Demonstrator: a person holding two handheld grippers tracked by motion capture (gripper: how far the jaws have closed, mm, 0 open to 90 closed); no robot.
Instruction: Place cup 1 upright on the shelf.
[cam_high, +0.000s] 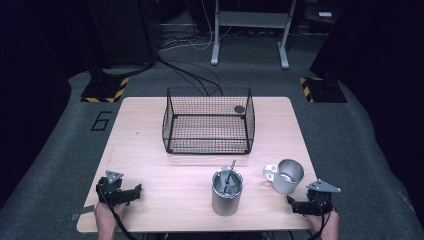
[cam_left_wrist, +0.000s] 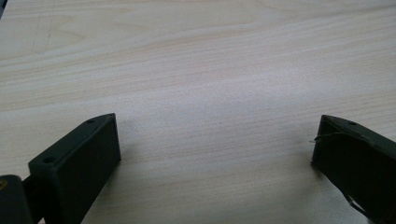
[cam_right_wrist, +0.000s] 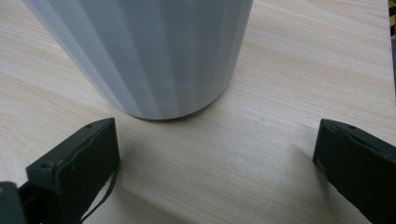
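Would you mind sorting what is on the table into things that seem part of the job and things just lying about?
Likely part of the job:
- metal mug, nearest the right hand-held gripper
- steel canister holding a stick-like item
- left hand-held gripper, open over bare table

Probably lying about:
- wire basket
- dark disc at the basket

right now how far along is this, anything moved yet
Nothing looks done yet. The mug and the metal can with a rod in it stand on the table, and the wire basket holds just a small dark disc. In hand: the right gripper, jaws open, faces the mug. The left gripper is open over bare wood. Every grasp and move is left.
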